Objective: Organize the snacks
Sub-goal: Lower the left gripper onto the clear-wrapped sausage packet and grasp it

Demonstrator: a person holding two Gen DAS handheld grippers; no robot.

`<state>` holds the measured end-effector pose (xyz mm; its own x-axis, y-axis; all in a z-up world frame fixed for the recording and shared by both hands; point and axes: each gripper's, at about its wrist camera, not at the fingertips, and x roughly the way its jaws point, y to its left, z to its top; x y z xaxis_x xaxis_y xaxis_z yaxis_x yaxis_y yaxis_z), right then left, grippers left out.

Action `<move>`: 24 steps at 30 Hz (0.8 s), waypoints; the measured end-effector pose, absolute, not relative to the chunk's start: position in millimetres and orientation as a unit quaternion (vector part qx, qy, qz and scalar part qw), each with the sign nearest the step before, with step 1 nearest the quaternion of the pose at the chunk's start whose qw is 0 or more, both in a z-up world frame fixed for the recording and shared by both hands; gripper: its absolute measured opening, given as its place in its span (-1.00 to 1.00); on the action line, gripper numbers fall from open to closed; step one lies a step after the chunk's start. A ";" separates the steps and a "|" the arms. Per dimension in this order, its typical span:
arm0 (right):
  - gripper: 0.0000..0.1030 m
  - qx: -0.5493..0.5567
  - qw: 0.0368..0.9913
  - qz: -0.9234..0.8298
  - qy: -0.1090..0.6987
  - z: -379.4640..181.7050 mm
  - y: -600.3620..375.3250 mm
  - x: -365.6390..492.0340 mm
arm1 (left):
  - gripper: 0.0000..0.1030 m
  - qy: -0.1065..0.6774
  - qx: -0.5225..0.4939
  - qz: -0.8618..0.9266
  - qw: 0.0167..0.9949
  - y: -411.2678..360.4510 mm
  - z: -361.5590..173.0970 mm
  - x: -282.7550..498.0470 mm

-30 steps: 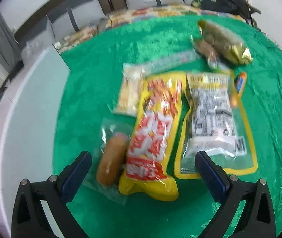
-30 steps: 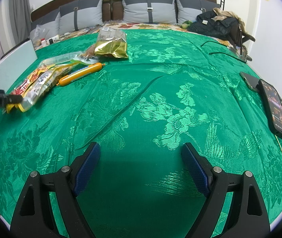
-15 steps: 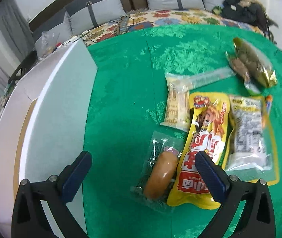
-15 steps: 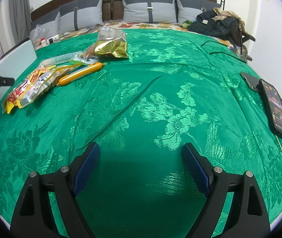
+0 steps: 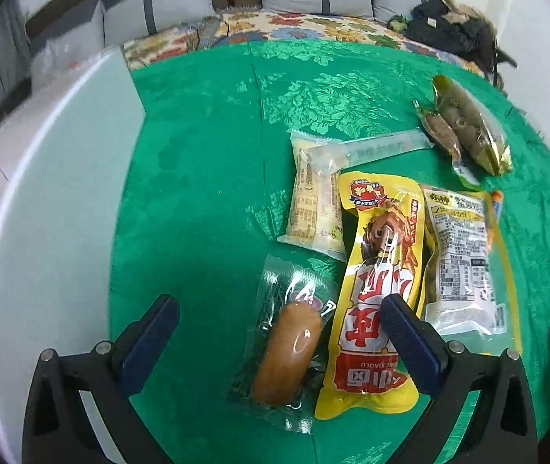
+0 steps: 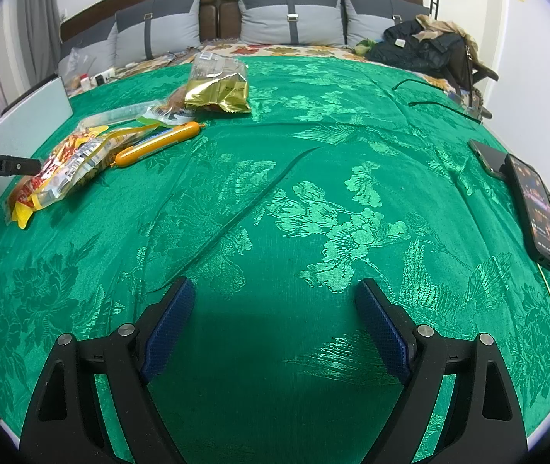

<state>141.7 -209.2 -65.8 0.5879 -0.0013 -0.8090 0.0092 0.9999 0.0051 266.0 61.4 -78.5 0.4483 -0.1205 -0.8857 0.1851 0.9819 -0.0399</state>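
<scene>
Green bedspread (image 5: pixel 205 178): sausage pack (image 5: pixel 288 352) between left tongs (image 5: pixel 275 332).

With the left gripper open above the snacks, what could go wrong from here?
The sausage bun pack touches the yellow pack, so the open left gripper may pinch both. Clear wrap may slip from the fingers. The phone lies near the bed edge; the right gripper might knock it.

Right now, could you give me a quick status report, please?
Both grippers open: left gripper above sausage pack, right gripper over bare bedspread. Nothing blocking.
</scene>
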 end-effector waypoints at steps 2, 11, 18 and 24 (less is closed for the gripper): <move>0.72 0.004 0.891 -0.003 0.454 -65.7 -209.0 141.6 | 1.00 0.520 0.010 -0.098 0.849 67.7 -82.3 266.0; 0.72 0.004 0.891 -0.003 0.454 -65.9 -209.0 141.8 | 0.99 0.523 0.020 -0.062 0.850 75.8 -84.2 270.6; 0.72 0.004 0.891 -0.003 0.454 -66.0 -209.0 141.9 | 0.81 0.520 0.084 -0.106 0.843 55.3 -89.4 258.3; 0.72 0.004 0.891 -0.003 0.454 -66.0 -209.0 142.1 | 0.24 0.533 0.081 -0.133 0.832 51.5 -93.6 253.2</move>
<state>142.1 -209.0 -66.0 0.5874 -0.0018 -0.8093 0.0089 1.0000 0.0042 253.2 51.5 -93.6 0.3970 -0.1354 -0.9078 0.3075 0.9515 -0.0074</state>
